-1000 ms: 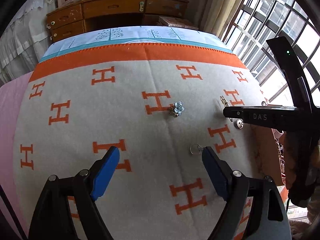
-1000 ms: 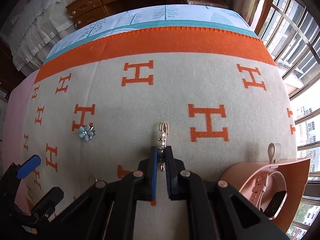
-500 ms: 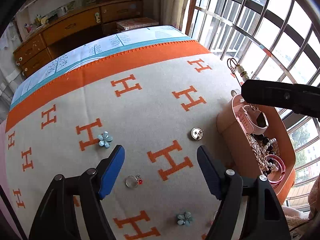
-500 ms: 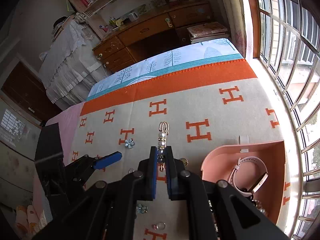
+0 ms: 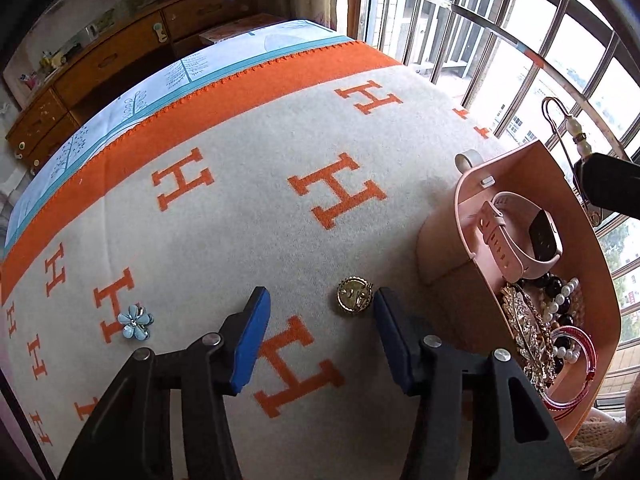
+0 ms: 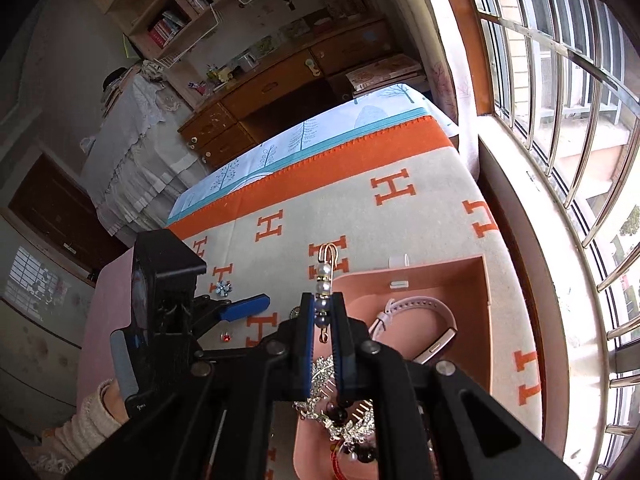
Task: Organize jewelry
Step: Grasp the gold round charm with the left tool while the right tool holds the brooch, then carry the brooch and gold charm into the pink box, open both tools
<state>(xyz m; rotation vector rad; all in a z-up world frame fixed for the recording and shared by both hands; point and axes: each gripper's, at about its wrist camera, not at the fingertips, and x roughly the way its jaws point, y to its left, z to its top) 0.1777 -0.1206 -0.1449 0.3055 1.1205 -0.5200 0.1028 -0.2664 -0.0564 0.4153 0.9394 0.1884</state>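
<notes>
My right gripper (image 6: 323, 312) is shut on a gold pearl brooch pin (image 6: 323, 276) and holds it in the air above the pink jewelry box (image 6: 486, 312). The pin (image 5: 576, 136) and the box (image 5: 532, 160) also show in the left wrist view. The box holds a pink watch (image 5: 516, 232), bead strings and a rhinestone piece. My left gripper (image 5: 320, 320) is open low over the blanket, with a round gold brooch (image 5: 353, 295) just inside its right finger. A blue flower clip (image 5: 135, 322) lies to its left.
The bed carries a cream blanket with orange H marks (image 5: 240, 216). A small red-stone ring (image 6: 226, 336) lies on it near my left gripper. Barred windows (image 6: 560, 80) run along the right; a wooden desk (image 6: 280, 80) stands beyond the bed.
My right gripper has lifted the pearl pin and carried it right, over the pink box. My left gripper has moved right, from near the ring to the gold brooch.
</notes>
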